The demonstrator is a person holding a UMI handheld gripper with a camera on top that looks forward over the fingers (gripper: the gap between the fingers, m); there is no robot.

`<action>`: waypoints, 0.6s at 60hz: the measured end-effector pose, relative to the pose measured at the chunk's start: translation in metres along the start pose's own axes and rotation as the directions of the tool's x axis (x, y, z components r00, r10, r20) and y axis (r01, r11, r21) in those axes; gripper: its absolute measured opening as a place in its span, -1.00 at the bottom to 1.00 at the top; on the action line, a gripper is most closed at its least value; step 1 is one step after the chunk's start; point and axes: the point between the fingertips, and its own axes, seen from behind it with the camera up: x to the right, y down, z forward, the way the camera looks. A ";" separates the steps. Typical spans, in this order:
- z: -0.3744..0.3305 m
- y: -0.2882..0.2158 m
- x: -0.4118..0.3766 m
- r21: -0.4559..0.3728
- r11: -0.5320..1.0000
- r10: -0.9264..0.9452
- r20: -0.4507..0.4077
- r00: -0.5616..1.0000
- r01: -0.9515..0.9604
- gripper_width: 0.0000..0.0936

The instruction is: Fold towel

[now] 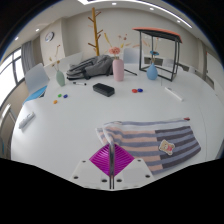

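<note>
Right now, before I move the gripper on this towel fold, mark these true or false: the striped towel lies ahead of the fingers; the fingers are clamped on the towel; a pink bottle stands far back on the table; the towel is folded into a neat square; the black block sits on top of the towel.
1. The striped towel lies just ahead of the gripper: true.
2. The fingers are clamped on the towel: false; they are open, with magenta pads visible and the towel edge beside them.
3. A pink bottle stands far back on the table: true.
4. The towel is a neat square: false; it lies rumpled and spread.
5. The black block sits on the towel: false; it lies well beyond it.
</note>
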 end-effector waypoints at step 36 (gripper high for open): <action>-0.035 -0.034 0.217 0.066 0.998 0.007 -0.268 0.963 0.011 -0.89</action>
